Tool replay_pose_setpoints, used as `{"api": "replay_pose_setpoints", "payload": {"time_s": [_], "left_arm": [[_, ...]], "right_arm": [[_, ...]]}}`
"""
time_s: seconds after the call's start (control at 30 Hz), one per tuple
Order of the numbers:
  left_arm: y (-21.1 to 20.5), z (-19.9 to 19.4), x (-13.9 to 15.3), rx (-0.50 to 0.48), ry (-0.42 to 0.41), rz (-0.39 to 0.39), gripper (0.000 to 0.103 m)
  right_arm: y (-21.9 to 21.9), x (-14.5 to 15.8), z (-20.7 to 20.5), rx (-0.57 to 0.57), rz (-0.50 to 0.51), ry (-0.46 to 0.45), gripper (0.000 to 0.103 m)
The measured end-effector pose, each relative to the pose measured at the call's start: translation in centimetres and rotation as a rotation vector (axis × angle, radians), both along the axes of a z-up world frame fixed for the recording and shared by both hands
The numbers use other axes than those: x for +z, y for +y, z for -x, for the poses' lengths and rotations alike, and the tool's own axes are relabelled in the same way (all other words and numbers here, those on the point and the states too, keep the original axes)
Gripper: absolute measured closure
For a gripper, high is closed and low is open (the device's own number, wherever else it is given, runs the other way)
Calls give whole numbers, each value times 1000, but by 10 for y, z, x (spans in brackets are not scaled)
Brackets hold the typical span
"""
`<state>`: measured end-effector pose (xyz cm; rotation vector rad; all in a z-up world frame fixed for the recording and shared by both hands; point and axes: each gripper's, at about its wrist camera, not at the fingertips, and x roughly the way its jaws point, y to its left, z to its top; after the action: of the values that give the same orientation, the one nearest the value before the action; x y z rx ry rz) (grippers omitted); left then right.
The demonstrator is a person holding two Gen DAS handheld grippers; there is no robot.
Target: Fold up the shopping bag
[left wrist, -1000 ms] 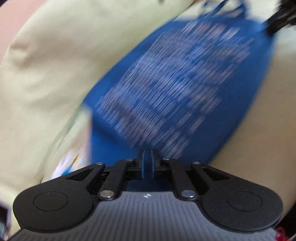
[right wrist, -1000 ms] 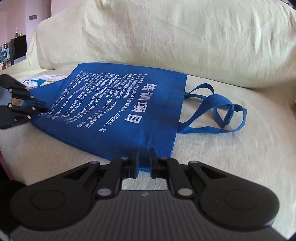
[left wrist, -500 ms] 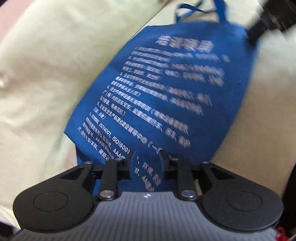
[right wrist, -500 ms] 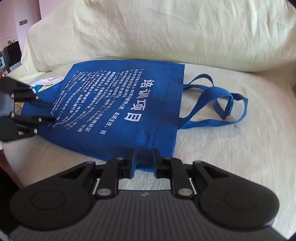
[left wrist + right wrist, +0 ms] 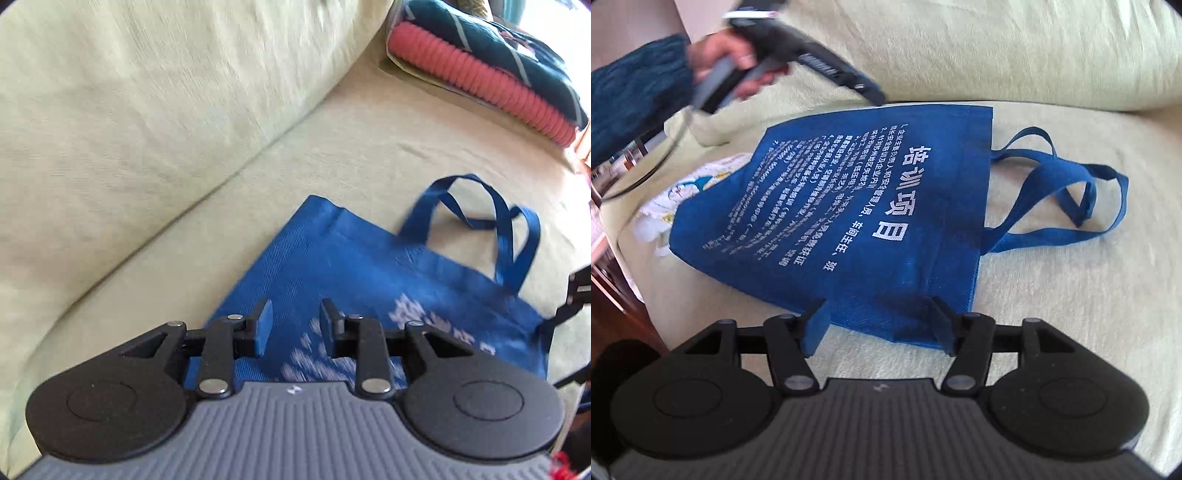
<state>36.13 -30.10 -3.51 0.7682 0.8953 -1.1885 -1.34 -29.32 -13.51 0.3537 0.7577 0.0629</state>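
A blue shopping bag (image 5: 868, 221) with white print lies flat on the sofa seat, its two handles (image 5: 1063, 192) spread to the right. My right gripper (image 5: 878, 314) is at the bag's near edge. Its jaws are opening, with that edge between them and the pads off the cloth. In the left wrist view my left gripper (image 5: 295, 315) hovers open above the bag (image 5: 351, 266) near its handle end (image 5: 509, 229), holding nothing. A hand (image 5: 738, 70) in a dark sleeve holds that gripper over the bag's far edge. The right gripper's fingers (image 5: 576, 291) show at the frame's right edge.
The pale green back cushion (image 5: 997, 48) rises just behind the bag. A white cartoon-printed piece (image 5: 683, 192) pokes out from under the bag's left end. Folded pink and teal textiles (image 5: 480, 66) lie further along the seat. The seat's edge and a wooden floor (image 5: 613, 314) are at left.
My left gripper let go of the bag's bottom edge, lifted and swung over towards the handle end. My right gripper's jaws opened off the bag's near edge. The bag now lies flat.
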Motion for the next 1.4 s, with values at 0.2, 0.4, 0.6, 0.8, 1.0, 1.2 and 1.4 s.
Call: {"api": "replay_pose_setpoints", "payload": {"time_s": [0.2,0.4,0.6,0.8,1.0,1.2,1.4], "left_arm": [[-29,-53,-38,-9,166,-104,66],[-36,-70,-48,-9,268,-170,51],[-29,-49,-40,-90,224,-167,102],[5,28,30,-264,-65,-34,103],[46,165,73,-425,-391,66,103],[67,285,24,-485,-444,33,101],[73,333,-36,-392,-396,8,102]], "right_arm": [[-2,-1,-2,19,-25,-2,40],[4,-1,-6,34,-16,-6,28],[7,-1,-7,15,-9,-1,30],[-12,-3,-1,-171,-7,50,103],[-16,-6,2,-236,-47,49,103],[-26,-14,14,-309,-147,-2,103],[-24,-12,19,-313,-128,-22,103]]}}
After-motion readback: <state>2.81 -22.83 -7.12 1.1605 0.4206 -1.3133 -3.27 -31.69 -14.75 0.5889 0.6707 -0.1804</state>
